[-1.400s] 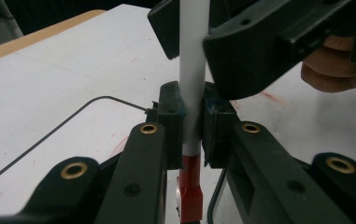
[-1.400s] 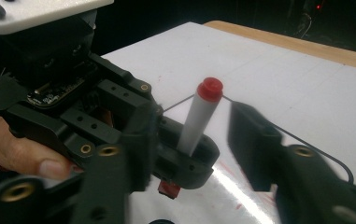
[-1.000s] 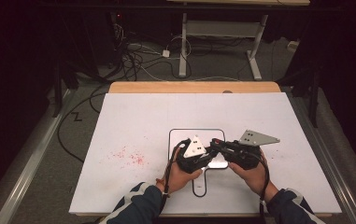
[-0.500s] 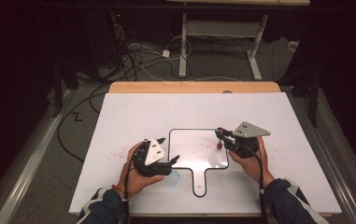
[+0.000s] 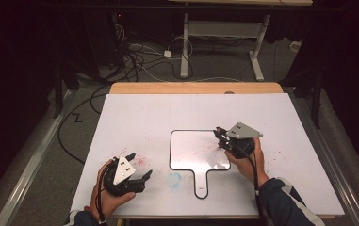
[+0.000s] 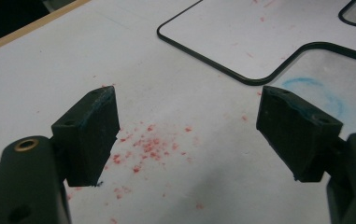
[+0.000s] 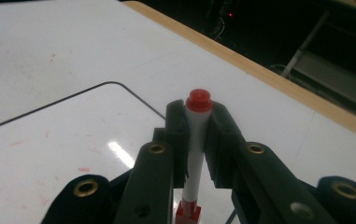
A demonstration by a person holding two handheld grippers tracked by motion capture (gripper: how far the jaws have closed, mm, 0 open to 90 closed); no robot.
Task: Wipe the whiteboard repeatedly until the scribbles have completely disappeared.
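Observation:
A small white handled board (image 5: 191, 150) with a dark rim lies in the middle of the white table (image 5: 167, 113). At the board's right edge my right gripper (image 5: 220, 135) is shut on a white marker (image 7: 195, 140) with a red end, which stands upright between the jaws (image 7: 198, 123). Near the table's front left my left gripper (image 5: 140, 165) is open; its jaws have just been opening and hold nothing. Below its fingers (image 6: 189, 135) lies bare table with red specks (image 6: 152, 144).
Red specks (image 5: 137, 161) dot the table left of the board, and a faint blue smear (image 5: 174, 179) sits by the board's handle (image 5: 200, 186). The table's wooden far edge (image 5: 196, 88) borders a dark floor with cables and a desk frame.
My left gripper has pulled away from the board's middle to the front left, and its jaws have opened. My right gripper has shifted a little right, still shut on the marker.

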